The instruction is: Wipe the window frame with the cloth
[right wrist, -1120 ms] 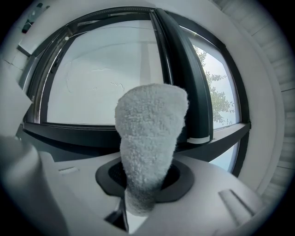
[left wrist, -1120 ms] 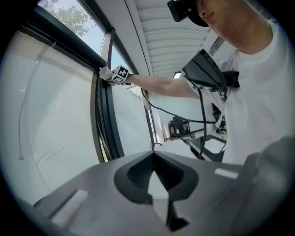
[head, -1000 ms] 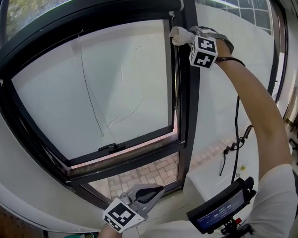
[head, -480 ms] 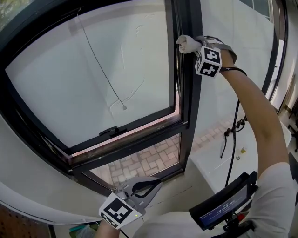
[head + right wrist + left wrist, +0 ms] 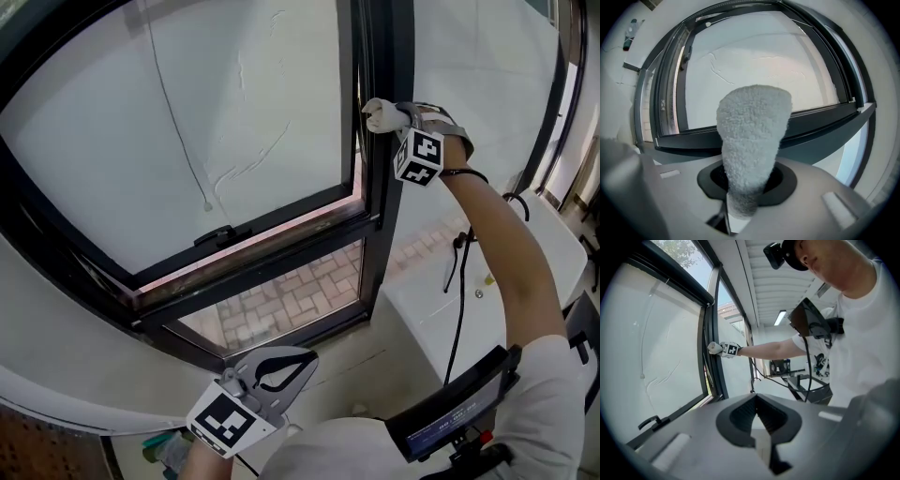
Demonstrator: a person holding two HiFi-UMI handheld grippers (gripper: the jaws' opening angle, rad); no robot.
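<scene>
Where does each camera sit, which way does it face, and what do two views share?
Head view: on the head, facing down at the frame; left gripper, right gripper, right arm show.
Left gripper view: low, facing up past its jaws; torso, right arm show.
Right gripper view: faces the frame past the clamped cloth.
Shared: all show the frame.

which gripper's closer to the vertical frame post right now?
Right. The right gripper is up at the vertical frame post, pressing the cloth to it. The left gripper hangs low, below the window's bottom rail, shut with nothing in it.
</scene>
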